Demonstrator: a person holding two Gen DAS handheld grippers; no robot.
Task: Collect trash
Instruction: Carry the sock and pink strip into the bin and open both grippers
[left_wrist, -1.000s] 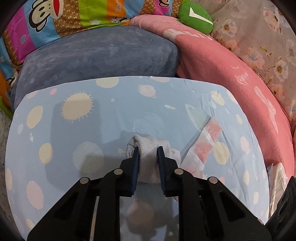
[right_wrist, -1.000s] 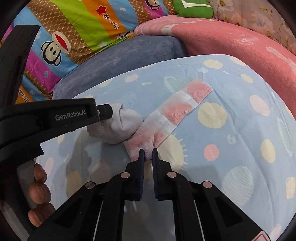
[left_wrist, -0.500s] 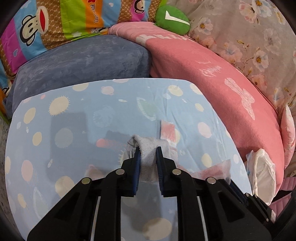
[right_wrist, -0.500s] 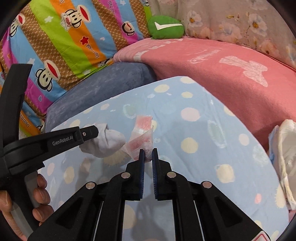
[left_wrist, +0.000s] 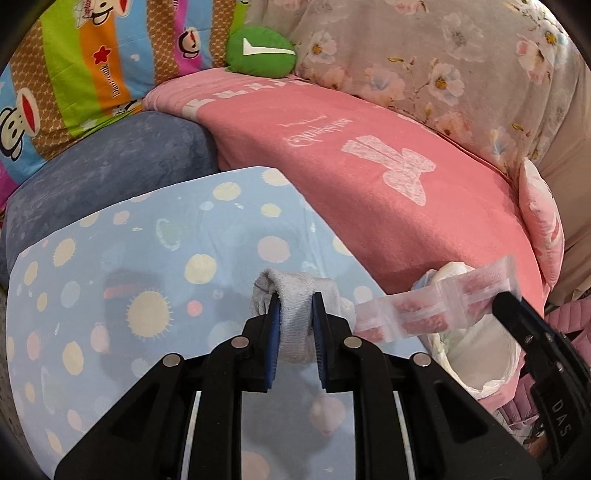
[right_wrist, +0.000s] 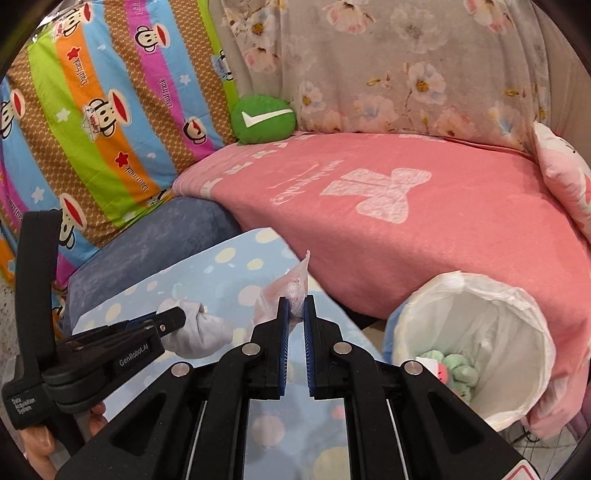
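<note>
Left gripper (left_wrist: 294, 312): clamped on a grey sock (left_wrist: 293, 295), held above the blue dotted sheet (left_wrist: 147, 258).
Right gripper (right_wrist: 294, 314): pinching a pink-and-white wrapper strip (right_wrist: 291, 288), which sticks up from its tips.
Bin: white-lined trash bin (right_wrist: 480, 295) just beside the pink blanket (right_wrist: 406, 229), to the right of both grippers; a green item (right_wrist: 456, 369) lies inside.
Background: green cushion (right_wrist: 264, 118), striped monkey-print quilt (right_wrist: 92, 110).

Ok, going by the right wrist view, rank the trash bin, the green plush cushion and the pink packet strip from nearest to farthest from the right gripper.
1. Pink packet strip: clamped in the jaws of the right gripper.
2. Trash bin: low on the right, white liner open, beside the pink blanket.
3. Green plush cushion: far back, against the pillows.
</note>
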